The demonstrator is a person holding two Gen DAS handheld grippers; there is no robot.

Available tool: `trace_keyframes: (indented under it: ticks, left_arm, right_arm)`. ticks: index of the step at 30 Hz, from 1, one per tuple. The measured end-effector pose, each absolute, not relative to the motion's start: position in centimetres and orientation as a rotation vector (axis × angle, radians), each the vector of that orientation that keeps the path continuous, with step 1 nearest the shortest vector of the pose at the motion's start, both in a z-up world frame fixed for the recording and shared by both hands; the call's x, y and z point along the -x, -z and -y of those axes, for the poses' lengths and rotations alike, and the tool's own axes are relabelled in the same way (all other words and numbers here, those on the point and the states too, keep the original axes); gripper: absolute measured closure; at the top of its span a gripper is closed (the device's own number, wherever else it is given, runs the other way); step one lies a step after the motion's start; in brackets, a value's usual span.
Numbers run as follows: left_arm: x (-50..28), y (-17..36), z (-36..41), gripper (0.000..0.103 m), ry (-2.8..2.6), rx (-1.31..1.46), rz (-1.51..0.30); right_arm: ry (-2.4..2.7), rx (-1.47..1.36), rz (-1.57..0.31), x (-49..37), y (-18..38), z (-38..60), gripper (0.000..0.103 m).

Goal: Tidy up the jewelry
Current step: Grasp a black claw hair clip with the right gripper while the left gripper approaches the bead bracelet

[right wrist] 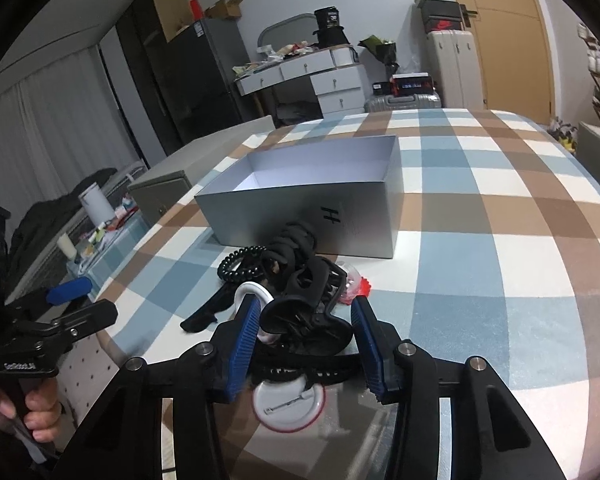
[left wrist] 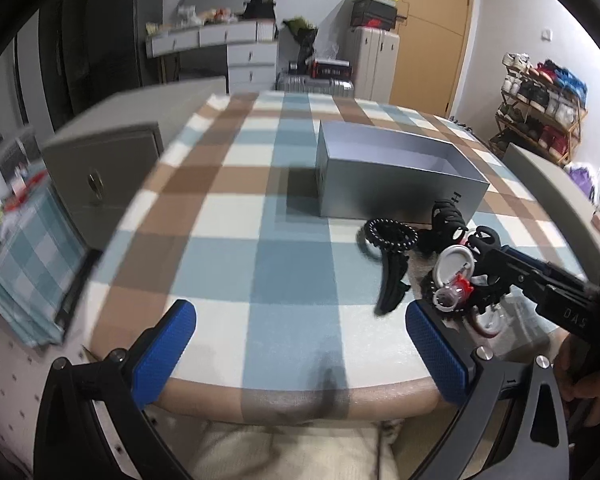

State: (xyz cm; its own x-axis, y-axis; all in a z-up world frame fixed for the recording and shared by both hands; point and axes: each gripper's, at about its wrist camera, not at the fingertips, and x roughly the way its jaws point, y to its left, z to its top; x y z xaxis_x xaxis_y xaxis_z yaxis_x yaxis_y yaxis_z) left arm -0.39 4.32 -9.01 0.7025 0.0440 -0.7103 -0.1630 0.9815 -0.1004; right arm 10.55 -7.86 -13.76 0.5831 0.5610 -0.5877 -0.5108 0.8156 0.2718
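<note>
An open silver box (right wrist: 312,204) stands on the checked tablecloth; it also shows in the left wrist view (left wrist: 384,172). In front of it lies a pile of accessories: a black hair claw clip (right wrist: 308,312), a black beaded bracelet (right wrist: 236,266), black hair ties (right wrist: 296,240), a white pin badge (right wrist: 288,404) and a red-and-clear trinket (right wrist: 354,282). My right gripper (right wrist: 304,336) is open with its blue pads either side of the claw clip. My left gripper (left wrist: 300,344) is open and empty near the table's front edge, left of the pile (left wrist: 444,272).
The checked table (left wrist: 260,208) has a grey cabinet (left wrist: 112,168) at its left side. A cluttered side table (right wrist: 100,232) stands beyond that. Suitcases, drawers and a shoe rack (left wrist: 540,108) line the back of the room.
</note>
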Motion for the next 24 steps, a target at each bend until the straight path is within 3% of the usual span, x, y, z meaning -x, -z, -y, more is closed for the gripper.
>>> trace_keyframes:
  ticks: [8, 24]
  left_arm:
    - [-0.6, 9.0, -4.8, 0.001, -0.103, 0.192, -0.831]
    - [-3.5, 8.7, -5.0, 0.001, -0.071, 0.228, -0.872]
  right_arm:
    - [-0.639, -0.175, -0.666, -10.4, 13.1, 9.8, 0.057]
    - [-0.660, -0.069, -0.739, -11.6, 13.5, 9.4, 0.057]
